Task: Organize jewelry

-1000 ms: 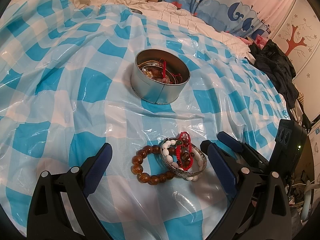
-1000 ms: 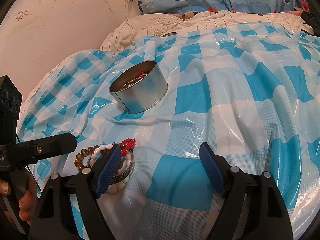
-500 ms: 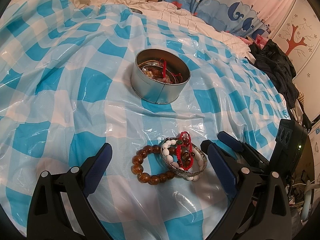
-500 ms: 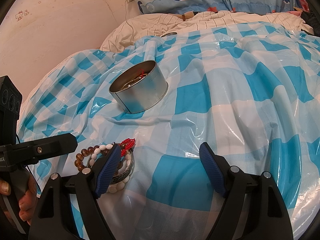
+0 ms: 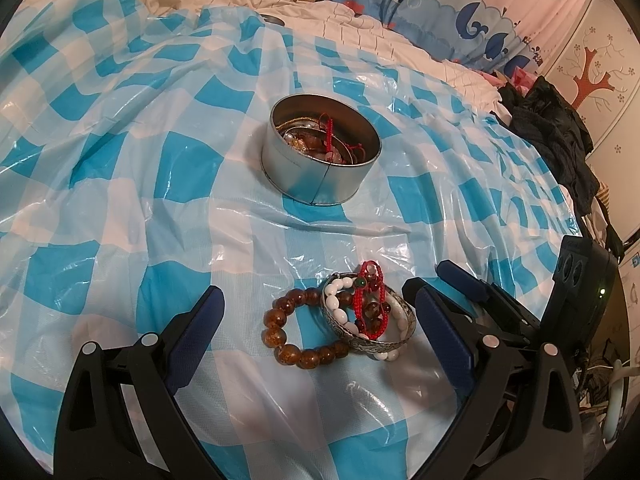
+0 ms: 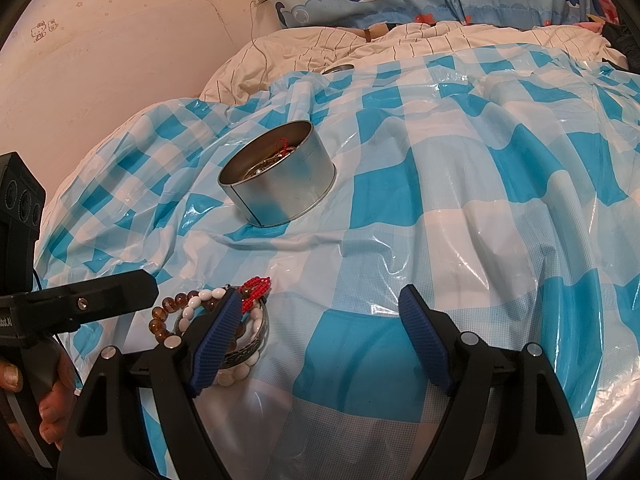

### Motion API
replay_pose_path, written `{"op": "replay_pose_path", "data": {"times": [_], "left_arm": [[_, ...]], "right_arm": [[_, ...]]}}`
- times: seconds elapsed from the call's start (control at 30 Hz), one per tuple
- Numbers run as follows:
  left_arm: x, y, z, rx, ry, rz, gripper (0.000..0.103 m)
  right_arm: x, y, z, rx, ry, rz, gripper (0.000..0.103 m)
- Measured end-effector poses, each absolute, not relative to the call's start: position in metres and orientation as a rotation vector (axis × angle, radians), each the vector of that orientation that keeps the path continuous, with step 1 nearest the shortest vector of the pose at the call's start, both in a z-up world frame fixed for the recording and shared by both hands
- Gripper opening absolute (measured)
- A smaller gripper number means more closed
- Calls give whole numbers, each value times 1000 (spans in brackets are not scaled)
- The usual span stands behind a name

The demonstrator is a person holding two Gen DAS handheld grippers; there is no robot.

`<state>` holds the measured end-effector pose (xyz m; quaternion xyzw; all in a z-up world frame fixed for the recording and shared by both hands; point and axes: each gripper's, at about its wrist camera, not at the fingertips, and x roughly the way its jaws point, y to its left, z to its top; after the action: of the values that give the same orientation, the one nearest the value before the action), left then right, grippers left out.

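From the left wrist view, a blue-and-white checked plastic sheet (image 5: pixel 120 184) covered the bed, with a heap of dark clothing (image 5: pixel 556 132) at 2 o'clock and a whale-print blue curtain (image 5: pixel 440 8) at 1 o'clock. A round silver metal tin (image 5: pixel 320 160) holding red cord and mixed jewelry sat at 12 o'clock, nothing blocking it. The left gripper (image 5: pixel 318 320) had its jaws wide apart; between the blue pads lay a brown beaded bracelet (image 5: pixel 296 332) touching an engraved silver bangle (image 5: pixel 372 336), with a white beaded bracelet (image 5: pixel 336 304) and a red woven cord bracelet (image 5: pixel 372 300) piled in the bangle. The right gripper's arms showed at 3 o'clock.

From the right wrist view, the tin (image 6: pixel 280 192) stood at 11 o'clock. The right gripper (image 6: pixel 320 340) was spread open over bare sheet; its left pad hid part of the bracelet pile (image 6: pixel 248 320) at 9 o'clock. The left gripper's body and a hand (image 6: pixel 44 404) on it sat at 8 o'clock
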<state>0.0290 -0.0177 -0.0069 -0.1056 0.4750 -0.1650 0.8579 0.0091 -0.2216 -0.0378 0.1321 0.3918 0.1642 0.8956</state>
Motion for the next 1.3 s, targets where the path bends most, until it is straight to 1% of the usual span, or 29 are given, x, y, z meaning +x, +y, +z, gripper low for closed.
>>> {"op": "replay_pose_path", "data": {"times": [0.23,0.4,0.5,0.57,0.63,0.67,0.8,1.0,1.1,1.3], "left_arm": [[28,-12,-5,-219,982,-352,92],[24,17,4,-208,934,-304,92],[22,37,6,-223,923,-264,92],[18,42,8,-225,910,-276,92],[13,36,9,-194,892,-308,92],[13,29,10,-175,886,-330,92],[3,-16,4,-13,869,-437,92],[-23,-66,-12,239,839,-544,93],[-20,-72,-19,249,856,-526,93],[-10,-68,-21,150,870,-507,92]], "right_arm": [[9,-222,-38,274,813,339,78],[1,-225,-32,308,838,318,78],[-15,-228,-21,277,848,318,78],[-23,-234,-11,258,822,288,80],[-28,-244,-2,258,782,226,88],[-30,-250,1,272,758,193,90],[-27,-278,-2,421,742,151,91],[-23,-289,-12,526,765,135,92],[-22,-287,-12,529,767,143,92],[-22,-286,-12,542,771,152,93]]}}
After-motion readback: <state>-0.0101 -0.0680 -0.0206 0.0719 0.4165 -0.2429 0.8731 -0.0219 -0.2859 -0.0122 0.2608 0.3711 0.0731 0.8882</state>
